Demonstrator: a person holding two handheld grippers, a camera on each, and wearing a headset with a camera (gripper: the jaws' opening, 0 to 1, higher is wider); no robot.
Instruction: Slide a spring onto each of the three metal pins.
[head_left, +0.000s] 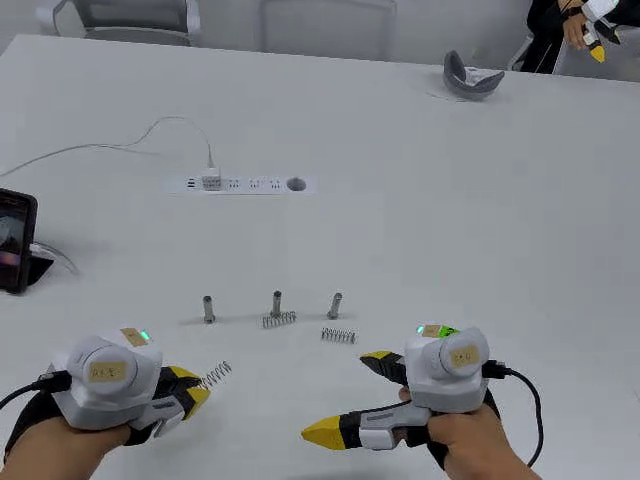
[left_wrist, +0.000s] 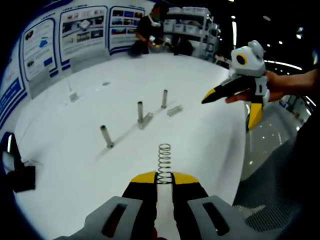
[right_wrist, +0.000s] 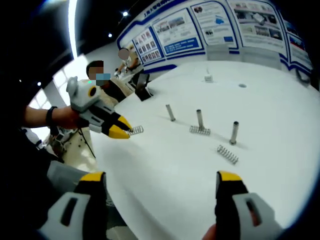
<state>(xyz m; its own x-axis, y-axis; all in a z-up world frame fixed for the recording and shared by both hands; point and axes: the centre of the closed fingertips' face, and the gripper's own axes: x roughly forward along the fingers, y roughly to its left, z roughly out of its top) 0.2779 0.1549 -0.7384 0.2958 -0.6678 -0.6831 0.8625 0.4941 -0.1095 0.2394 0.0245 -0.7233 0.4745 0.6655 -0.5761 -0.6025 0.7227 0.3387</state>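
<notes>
At L gripper (left_wrist: 164, 176): jaws narrow, pinching spring (left_wrist: 163, 159) by one end, axis fwd.
Near pin (left_wrist: 105, 136): upright, 11 o'clock of spring tip, apart; L nearer.
R gripper (right_wrist: 160, 176): wide, empty.

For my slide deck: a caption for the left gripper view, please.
Left gripper shut on a spring, facing three upright pins.

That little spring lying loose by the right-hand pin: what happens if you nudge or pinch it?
The spring lies on its side on the smooth table, so a nudge would probably roll it. Its thin open coils suggest it is very light and would likely squash if pinched.
</notes>
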